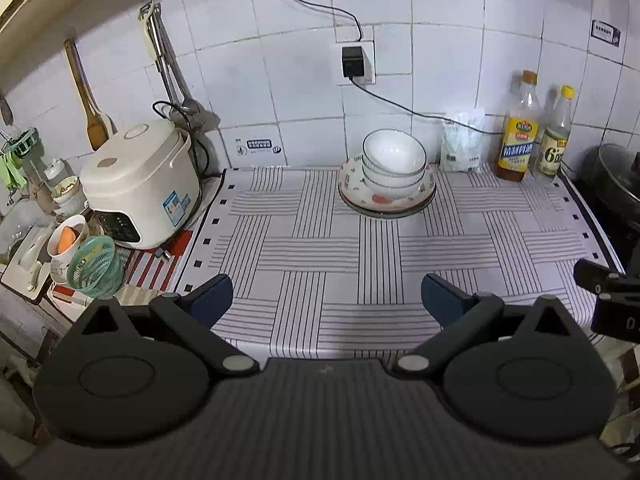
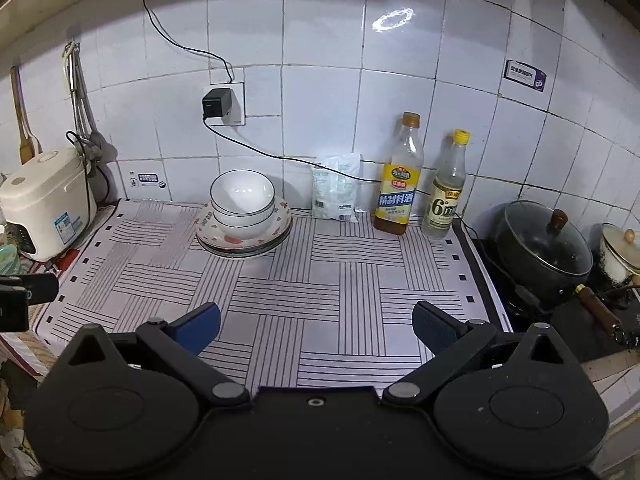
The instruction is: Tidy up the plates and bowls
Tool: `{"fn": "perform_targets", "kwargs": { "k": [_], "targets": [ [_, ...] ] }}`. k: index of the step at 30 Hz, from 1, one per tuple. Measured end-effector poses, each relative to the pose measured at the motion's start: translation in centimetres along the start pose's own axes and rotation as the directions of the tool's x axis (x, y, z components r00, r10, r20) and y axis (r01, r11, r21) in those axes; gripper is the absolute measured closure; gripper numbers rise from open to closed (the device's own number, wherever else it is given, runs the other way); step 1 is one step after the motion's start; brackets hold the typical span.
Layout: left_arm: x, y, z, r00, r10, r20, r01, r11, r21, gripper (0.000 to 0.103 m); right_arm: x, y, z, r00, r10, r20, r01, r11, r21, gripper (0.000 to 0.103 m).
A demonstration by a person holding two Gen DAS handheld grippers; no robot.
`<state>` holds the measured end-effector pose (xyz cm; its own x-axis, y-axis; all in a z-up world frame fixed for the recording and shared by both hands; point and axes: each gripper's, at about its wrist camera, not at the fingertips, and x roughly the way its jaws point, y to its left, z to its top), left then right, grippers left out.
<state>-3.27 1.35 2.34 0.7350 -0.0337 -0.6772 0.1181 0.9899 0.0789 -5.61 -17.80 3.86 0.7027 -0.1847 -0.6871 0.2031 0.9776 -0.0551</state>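
White bowls with a dark rim line sit nested on a stack of plates, the top plate patterned with red marks, at the back of the striped mat by the tiled wall. The bowls and plates also show in the right wrist view. My left gripper is open and empty over the mat's front part, well short of the stack. My right gripper is open and empty over the mat's front, to the right of the stack.
A white rice cooker stands left of the striped mat. A white bag and two bottles stand at the back wall. A lidded black pot sits on the stove at right. A green basket and clutter sit front left.
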Motion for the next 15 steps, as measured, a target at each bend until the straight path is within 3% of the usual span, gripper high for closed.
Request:
{"fn": "perform_targets", "kwargs": {
  "k": [15],
  "targets": [
    [0.62,-0.51,-0.10,1.000,-0.017,0.004,0.017,1.000,0.006,0.001,0.46,0.04,-0.23,0.999,-0.024,0.024,0.024,1.000,-0.008,0.000]
  ]
}}
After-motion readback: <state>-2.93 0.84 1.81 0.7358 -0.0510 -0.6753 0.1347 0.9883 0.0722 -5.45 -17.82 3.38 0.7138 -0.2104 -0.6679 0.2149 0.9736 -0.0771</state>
